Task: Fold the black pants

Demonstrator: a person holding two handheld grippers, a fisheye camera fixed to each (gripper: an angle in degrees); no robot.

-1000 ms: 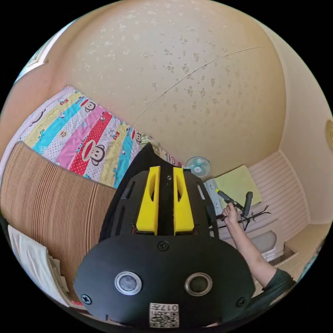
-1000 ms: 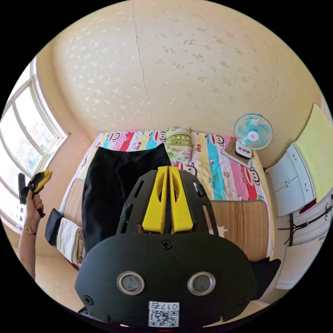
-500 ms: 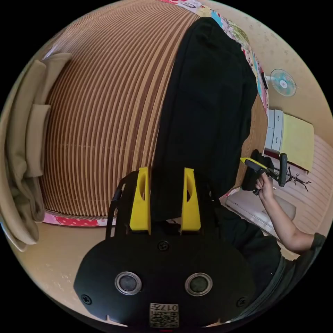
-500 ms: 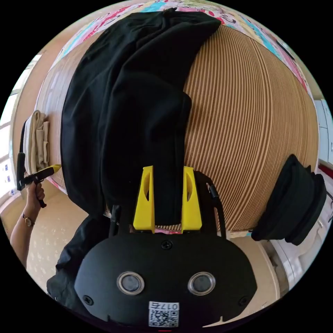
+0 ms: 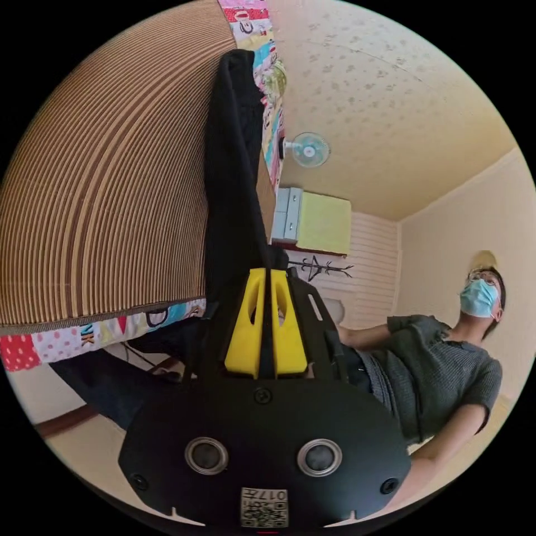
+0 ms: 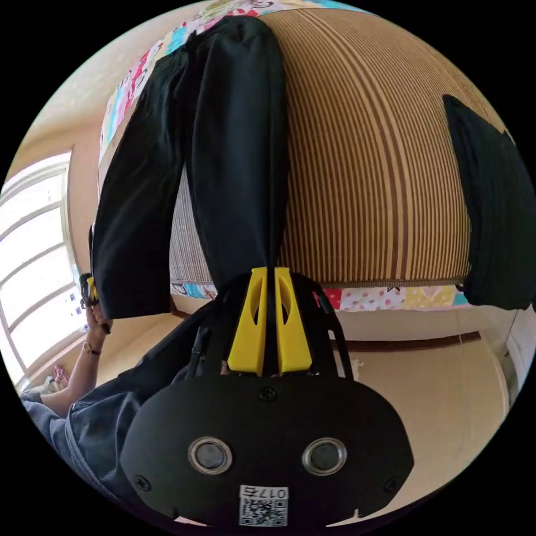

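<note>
On the striped mat point(image 6: 379, 167) covering the bed, the black pants point(image 6: 234, 145) lie stretched lengthwise, both legs running off the bed's near edge. Seen from the right gripper view, one leg comes straight down into the right hand-held gripper point(image 6: 269, 279), whose yellow jaws are nearly closed with the dark cloth pinched between them at the hem. The other leg hangs beside it toward the window point(image 6: 33, 262), where the left hand-held gripper point(image 6: 92, 290) sits at its lower corner in the person's hand point(image 6: 96, 321); how its jaws stand there is too small to tell.

The left gripper view settles that: the left hand-held gripper point(image 5: 267, 279) has its jaws drawn almost together on a narrow edge of the black pants point(image 5: 231, 184). This view also takes in the person point(image 5: 441, 368) standing at the bedside, a small fan point(image 5: 308, 149) by the wall, and a cabinet point(image 5: 287, 215) beyond the bed.

Back in the right gripper view, a folded dark garment point(image 6: 494, 212) rests at the mat's far side, well apart from the pants, and the patterned sheet point(image 6: 391, 297) peeks out under the mat's edge.
</note>
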